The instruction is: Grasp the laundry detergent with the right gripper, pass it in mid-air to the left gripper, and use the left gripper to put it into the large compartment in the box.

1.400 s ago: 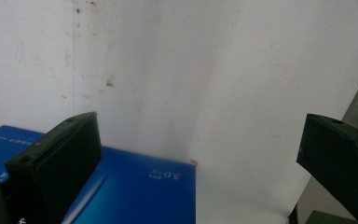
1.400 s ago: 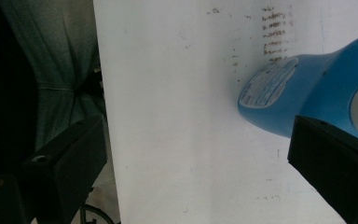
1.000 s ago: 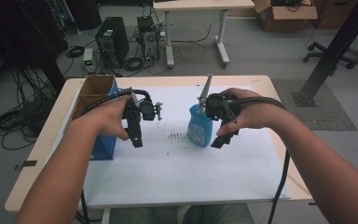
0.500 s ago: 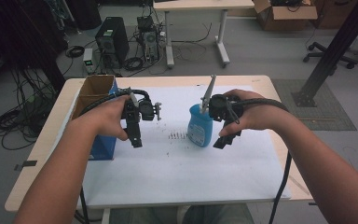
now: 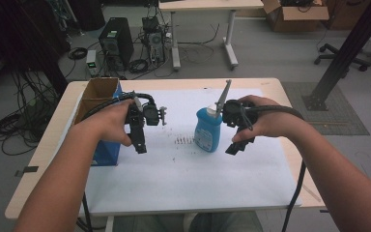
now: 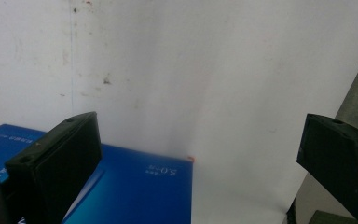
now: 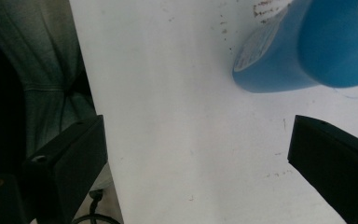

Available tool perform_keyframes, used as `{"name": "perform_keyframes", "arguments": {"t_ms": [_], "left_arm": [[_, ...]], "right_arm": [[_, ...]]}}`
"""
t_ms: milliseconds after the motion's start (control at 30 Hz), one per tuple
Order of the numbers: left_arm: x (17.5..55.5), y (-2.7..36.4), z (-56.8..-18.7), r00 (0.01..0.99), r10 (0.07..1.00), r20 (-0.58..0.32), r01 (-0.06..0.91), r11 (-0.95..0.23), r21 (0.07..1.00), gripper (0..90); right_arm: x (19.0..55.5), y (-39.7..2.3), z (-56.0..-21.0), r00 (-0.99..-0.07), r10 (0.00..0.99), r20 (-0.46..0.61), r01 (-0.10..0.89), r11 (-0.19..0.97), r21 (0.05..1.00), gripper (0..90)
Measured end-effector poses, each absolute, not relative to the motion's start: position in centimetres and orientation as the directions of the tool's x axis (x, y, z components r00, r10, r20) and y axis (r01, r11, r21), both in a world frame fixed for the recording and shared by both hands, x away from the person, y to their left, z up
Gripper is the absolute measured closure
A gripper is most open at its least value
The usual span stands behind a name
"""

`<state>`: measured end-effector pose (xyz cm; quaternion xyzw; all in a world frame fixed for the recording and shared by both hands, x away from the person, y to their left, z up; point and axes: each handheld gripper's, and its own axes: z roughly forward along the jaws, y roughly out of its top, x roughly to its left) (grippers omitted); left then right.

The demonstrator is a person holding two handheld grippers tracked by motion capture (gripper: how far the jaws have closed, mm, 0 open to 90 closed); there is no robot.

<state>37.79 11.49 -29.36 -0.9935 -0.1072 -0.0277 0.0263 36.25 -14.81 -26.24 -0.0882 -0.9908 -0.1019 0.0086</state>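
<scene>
A blue bottle (image 5: pixel 207 129) stands upright on the white sheet (image 5: pixel 188 179) near the table's middle; its base also shows in the right gripper view (image 7: pixel 279 60). Just right of it, my right gripper (image 5: pixel 235 146) hangs open above the sheet, its jaws wide apart (image 7: pixel 200 154) and empty. My left gripper (image 5: pixel 140 145) is open too, held over the sheet beside a blue box (image 5: pixel 107 152). In the left gripper view the blue box (image 6: pixel 135 186) lies under the spread jaws (image 6: pixel 198 154), which hold nothing.
An open cardboard box (image 5: pixel 96 96) sits at the table's left edge behind the blue box. Dark specks (image 5: pixel 183 141) mark the sheet between the grippers. Beyond the table stand a computer tower (image 5: pixel 115 43), tangled cables, another desk and a chair base.
</scene>
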Motion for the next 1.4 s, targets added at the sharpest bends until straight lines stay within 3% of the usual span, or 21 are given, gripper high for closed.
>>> {"name": "perform_keyframes", "arguments": {"t_ms": [700,1400], "left_arm": [[37.7,11.5,-29.4,0.977,0.207,0.057,0.21,-0.976,-0.053,0.2],[37.5,11.8,-29.5,0.976,0.213,0.054,0.215,-0.976,-0.046,0.2]], "right_arm": [[37.6,-17.9,-30.4,-0.948,0.31,0.074,0.318,0.899,0.3,5.4],[38.4,-19.2,-33.2,-0.922,0.38,0.075,0.377,0.836,0.398,5.5]]}}
